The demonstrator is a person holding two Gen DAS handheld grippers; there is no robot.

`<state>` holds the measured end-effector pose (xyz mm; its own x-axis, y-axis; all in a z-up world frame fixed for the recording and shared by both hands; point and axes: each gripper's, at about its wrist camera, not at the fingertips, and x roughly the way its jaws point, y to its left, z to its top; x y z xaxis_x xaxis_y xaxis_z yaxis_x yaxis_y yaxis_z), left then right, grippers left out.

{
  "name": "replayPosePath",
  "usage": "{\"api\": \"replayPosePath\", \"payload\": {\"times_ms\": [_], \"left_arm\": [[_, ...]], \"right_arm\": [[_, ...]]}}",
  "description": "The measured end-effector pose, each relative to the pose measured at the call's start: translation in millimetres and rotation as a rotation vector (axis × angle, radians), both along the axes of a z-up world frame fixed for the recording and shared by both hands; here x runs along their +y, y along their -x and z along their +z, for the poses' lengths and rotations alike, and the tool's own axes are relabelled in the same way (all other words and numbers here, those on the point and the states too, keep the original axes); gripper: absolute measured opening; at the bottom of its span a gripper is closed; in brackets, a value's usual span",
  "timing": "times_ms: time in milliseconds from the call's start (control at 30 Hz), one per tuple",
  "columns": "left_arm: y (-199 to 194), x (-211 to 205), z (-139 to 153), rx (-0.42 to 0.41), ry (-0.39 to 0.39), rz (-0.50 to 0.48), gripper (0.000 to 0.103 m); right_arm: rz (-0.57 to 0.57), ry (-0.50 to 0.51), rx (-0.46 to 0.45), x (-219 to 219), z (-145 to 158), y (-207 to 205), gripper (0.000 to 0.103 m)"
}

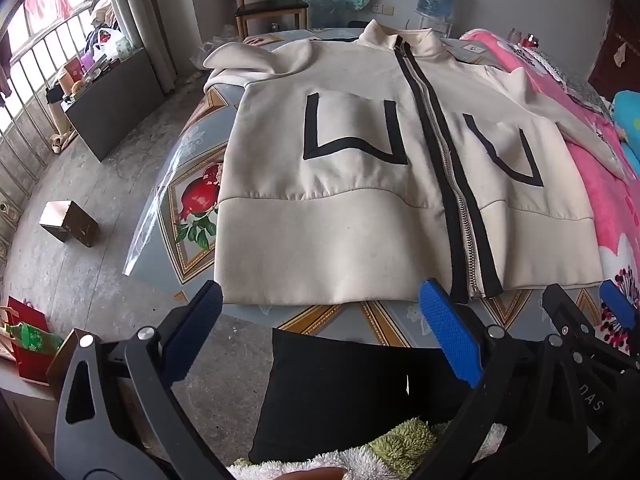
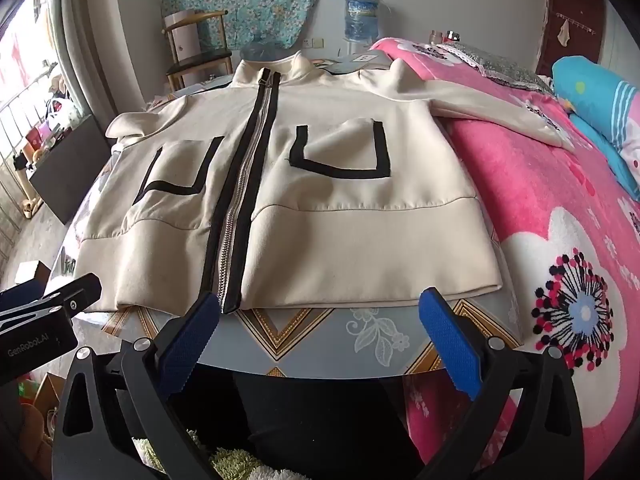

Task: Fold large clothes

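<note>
The left gripper [image 1: 320, 320] is spread wide — its blue-padded fingers [image 1: 450, 336] stand far apart, with nothing between them and nothing touching them. It hovers just short of the hem of the cream jacket [image 1: 360, 168], above the near edge of the table [image 1: 192, 184]. The right gripper [image 2: 320, 320] matches it: jaws fully apart, empty, held near the hem without contact, its left pad [image 2: 188, 344] close to the bottom end of the zipper [image 2: 236, 208].

The jacket lies flat on the patterned tabletop, front up, zipped closed with black bands along the zipper and black-edged pockets on both sides. Its collar points away from the grippers, toward a wooden chair [image 2: 200, 52] and a water bottle [image 2: 361, 16]. One sleeve drapes onto the pink floral blanket [image 2: 560, 208] beside the table — the other is bunched near the far left corner.
</note>
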<state>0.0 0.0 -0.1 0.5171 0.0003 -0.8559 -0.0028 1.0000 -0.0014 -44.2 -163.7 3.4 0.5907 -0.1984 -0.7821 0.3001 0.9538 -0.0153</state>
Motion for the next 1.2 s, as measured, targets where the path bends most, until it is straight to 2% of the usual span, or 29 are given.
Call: {"api": "replayPosePath", "payload": {"times_ms": [1200], "left_arm": [[-1.0, 5.7, -7.2, 0.013, 0.013, 0.006, 0.096]], "right_arm": [[-0.004, -0.004, 0.01, 0.4, 3.8, -1.2, 0.097]]}}
